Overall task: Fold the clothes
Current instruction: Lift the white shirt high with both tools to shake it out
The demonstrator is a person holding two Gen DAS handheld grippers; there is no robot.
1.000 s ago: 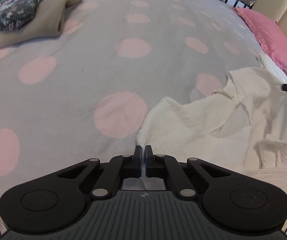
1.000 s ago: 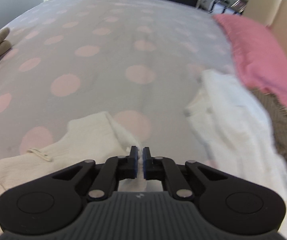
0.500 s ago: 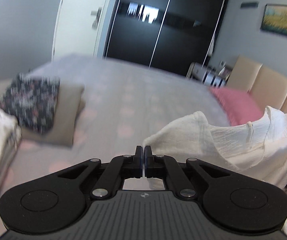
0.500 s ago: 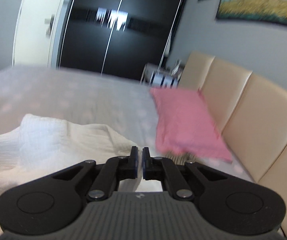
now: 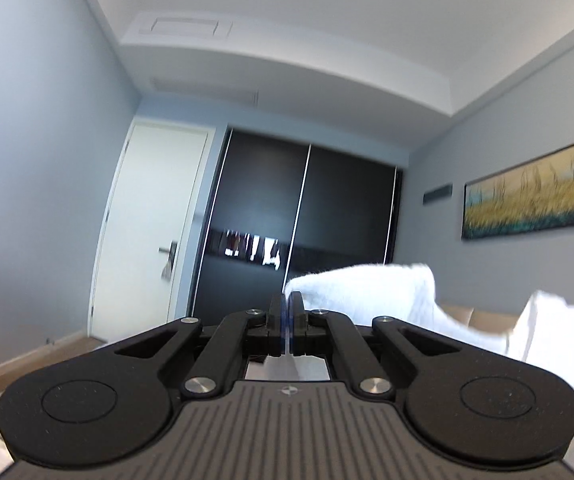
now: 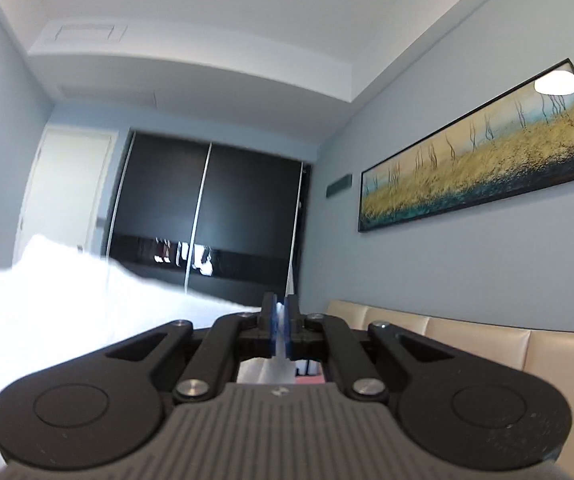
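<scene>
A white garment (image 5: 371,292) hangs in the air, stretched between my two grippers. In the left wrist view my left gripper (image 5: 286,304) is shut on an edge of it, and the cloth runs off to the right, with another fold (image 5: 555,340) near the frame's right side. In the right wrist view my right gripper (image 6: 281,306) is shut on another edge, and the white garment (image 6: 67,292) spreads away to the left, bright and blurred. Both grippers point about level, high above the bed, which is out of sight.
Ahead stands a dark sliding wardrobe (image 5: 307,216) beside a white door (image 5: 147,224). A long landscape painting (image 6: 483,156) hangs on the right wall above a beige padded headboard (image 6: 467,340). A strip of wooden floor (image 5: 27,360) shows at lower left.
Both grippers rose from the polka-dot bed and tilted up to level, lifting the white garment off it. The bed, the pink pillow and the folded piles have dropped out of view.
</scene>
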